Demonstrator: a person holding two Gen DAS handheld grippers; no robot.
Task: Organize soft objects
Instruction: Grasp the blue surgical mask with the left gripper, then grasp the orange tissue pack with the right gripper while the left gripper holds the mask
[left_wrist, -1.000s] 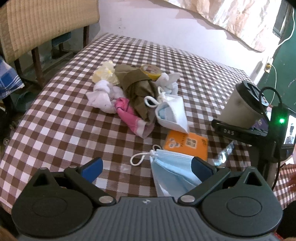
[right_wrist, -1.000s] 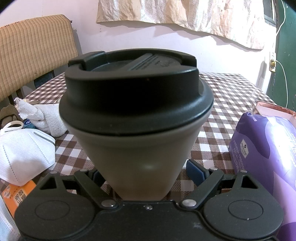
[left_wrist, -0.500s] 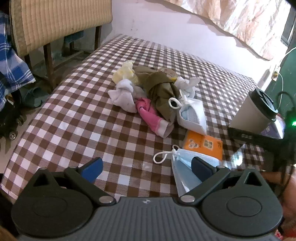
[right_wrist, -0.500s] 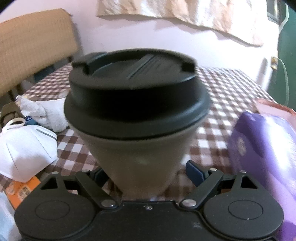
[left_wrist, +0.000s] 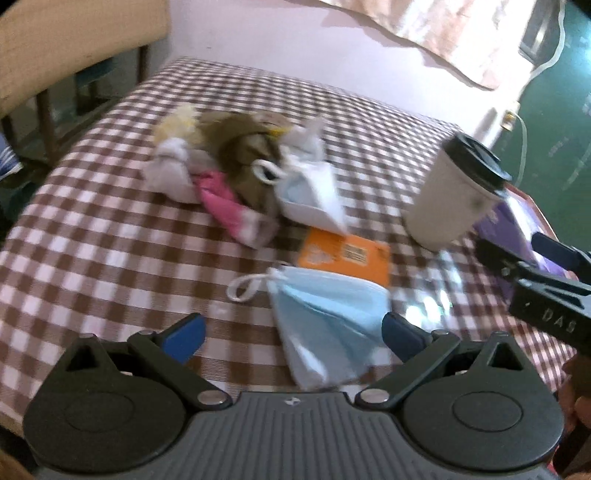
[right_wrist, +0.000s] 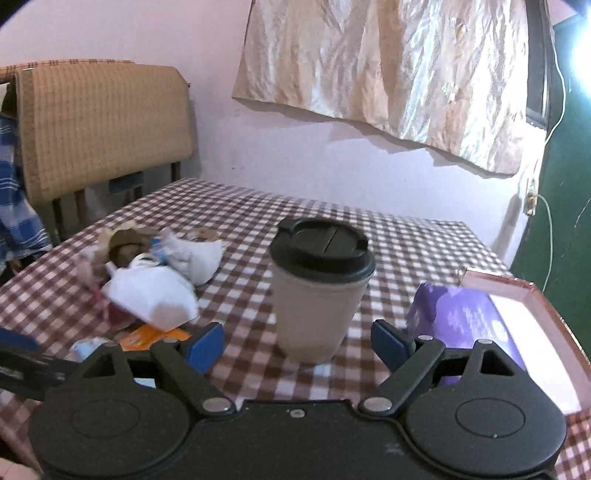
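A heap of soft things lies on the checked table: a white cloth (left_wrist: 168, 173), a pink cloth (left_wrist: 225, 206), an olive cloth (left_wrist: 247, 151), a yellow cloth (left_wrist: 177, 122) and a white cup mask (left_wrist: 314, 192) (right_wrist: 151, 295). A blue surgical mask (left_wrist: 325, 325) lies flat between the fingers of my left gripper (left_wrist: 291, 336), which is open and hovers just above it. My right gripper (right_wrist: 295, 341) is open too, with a lidded beige cup (right_wrist: 319, 288) (left_wrist: 452, 192) standing just beyond its blue pads, free of them.
An orange packet (left_wrist: 345, 254) lies by the blue mask. A purple pack (right_wrist: 465, 325) and a pink-rimmed box (right_wrist: 532, 332) sit at the right edge. A chair with a woven back (right_wrist: 99, 125) stands behind the table (right_wrist: 406, 236), near the wall.
My right gripper has backed away from the cup and risen, so the cup now stands clear ahead of it. The left view shifted right over the blue mask.
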